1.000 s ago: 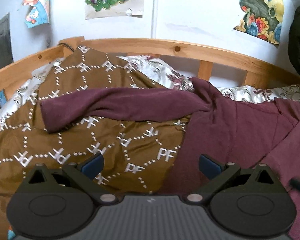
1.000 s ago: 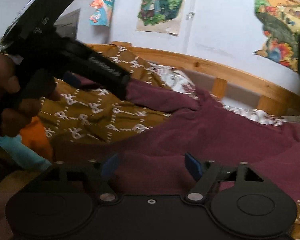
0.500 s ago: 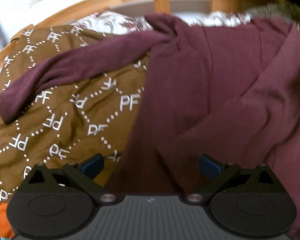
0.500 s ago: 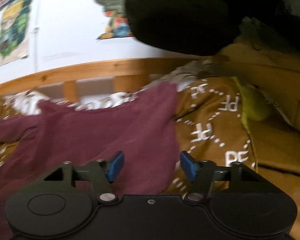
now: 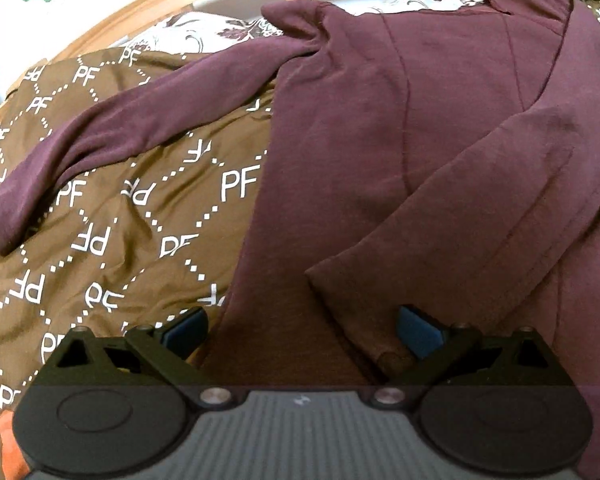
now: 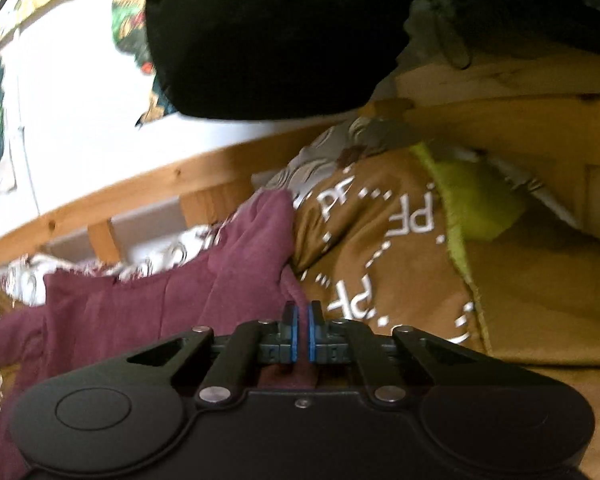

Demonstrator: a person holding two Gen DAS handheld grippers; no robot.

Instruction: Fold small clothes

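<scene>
That maroon long-sleeve top (image 5: 380,140) spread on the bed looks soft and floppy, right tool (image 6: 301,334) pinching its hem edge, left tool (image 5: 300,328) gaping wide over the bottom hem.

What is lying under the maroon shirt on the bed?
The maroon shirt lies on a brown blanket printed with white PF letters. A floral sheet shows behind it. Whatever lies directly beneath the shirt's body is covered.
</scene>
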